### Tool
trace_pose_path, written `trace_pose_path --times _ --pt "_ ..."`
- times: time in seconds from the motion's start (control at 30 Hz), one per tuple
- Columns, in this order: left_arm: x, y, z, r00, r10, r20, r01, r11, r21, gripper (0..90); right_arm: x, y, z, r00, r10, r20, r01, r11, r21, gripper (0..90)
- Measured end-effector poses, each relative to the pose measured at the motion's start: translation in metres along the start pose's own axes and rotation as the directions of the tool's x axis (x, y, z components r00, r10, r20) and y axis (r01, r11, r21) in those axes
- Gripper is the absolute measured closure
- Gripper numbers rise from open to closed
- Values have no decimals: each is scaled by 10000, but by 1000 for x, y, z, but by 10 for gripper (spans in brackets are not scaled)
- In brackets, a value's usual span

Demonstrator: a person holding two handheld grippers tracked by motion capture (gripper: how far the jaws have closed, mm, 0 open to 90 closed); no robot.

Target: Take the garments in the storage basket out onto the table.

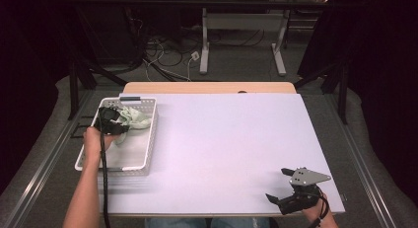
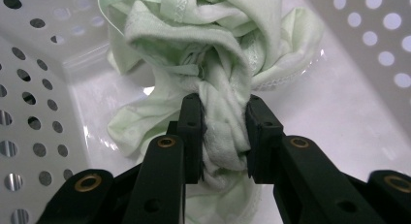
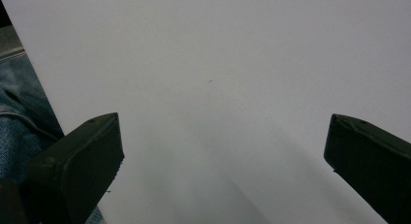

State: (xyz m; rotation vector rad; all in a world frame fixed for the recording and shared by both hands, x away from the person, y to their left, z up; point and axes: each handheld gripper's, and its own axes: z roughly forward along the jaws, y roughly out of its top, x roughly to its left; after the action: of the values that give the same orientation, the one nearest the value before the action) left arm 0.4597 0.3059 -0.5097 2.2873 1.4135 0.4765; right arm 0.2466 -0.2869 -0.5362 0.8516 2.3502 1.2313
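A crumpled pale green cloth (image 1: 136,118) (image 2: 203,44) lies in a white perforated basket (image 1: 148,139) at the table's left. My left gripper (image 1: 117,123) (image 2: 224,136) reaches into the basket, shut on a bunched fold of that cloth, which is squeezed between its two black pads. At the table's near right corner, my right gripper (image 1: 282,186) (image 3: 223,151) rests low over the bare white tabletop (image 3: 218,64), its jaws spread wide with nothing between them.
The basket wall (image 2: 29,88) with round holes stands close to the left gripper's side. A white tabletop (image 1: 231,139) stretches between the two hands. The person's jeans (image 3: 19,122) show past the table's near edge. A desk frame (image 1: 241,35) and cables stand on the floor beyond.
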Motion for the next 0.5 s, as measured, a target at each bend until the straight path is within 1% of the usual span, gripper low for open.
trace_pose_path --times 0.03,0.07,0.1,0.17,0.2,0.23,0.3,0.33,0.37,0.43,0.5 --pt "0 -1 -2 10000 -19 -24 19 9999 -108 727 0 0 0 10000 -30 42 30 10000 32 1" --pt "0 -1 -2 10000 -19 -24 19 9999 -108 726 0 0 0 10000 -23 -9 23 10000 57 1" --pt "0 -2 -5 9999 -43 97 46 9995 -312 726 0 0 0 10000 10 -7 -10 10000 38 1" --pt "-1 -2 -7 10000 -28 87 31 9994 -348 726 0 0 0 10000 17 -23 -17 10000 39 1" --pt "-3 -3 -10 10000 -52 68 57 9981 -619 726 0 1 -1 10000 -57 -41 57 9999 98 1" --pt "-3 -3 -10 10000 -52 68 57 9981 -619 726 0 1 -1 10000 -57 -41 57 9999 98 1" --pt "-6 -3 -14 10000 11 78 -5 9968 -798 726 1 1 -2 10000 -41 -49 41 10000 78 1" --pt "-7 -2 -16 10000 60 52 -55 9959 -901 727 1 1 -1 10000 -53 -37 53 10000 80 1" --pt "-9 -2 -20 10000 67 63 -60 9939 -1101 727 1 0 -1 10000 -56 -10 56 10000 57 1" --pt "-11 -2 -23 9999 71 83 -59 9910 -1338 727 1 1 -2 10000 -73 -40 74 9999 90 1" --pt "-11 -2 -25 9999 105 57 -96 9900 -1411 727 1 1 -2 10000 -83 -42 83 9999 112 1"
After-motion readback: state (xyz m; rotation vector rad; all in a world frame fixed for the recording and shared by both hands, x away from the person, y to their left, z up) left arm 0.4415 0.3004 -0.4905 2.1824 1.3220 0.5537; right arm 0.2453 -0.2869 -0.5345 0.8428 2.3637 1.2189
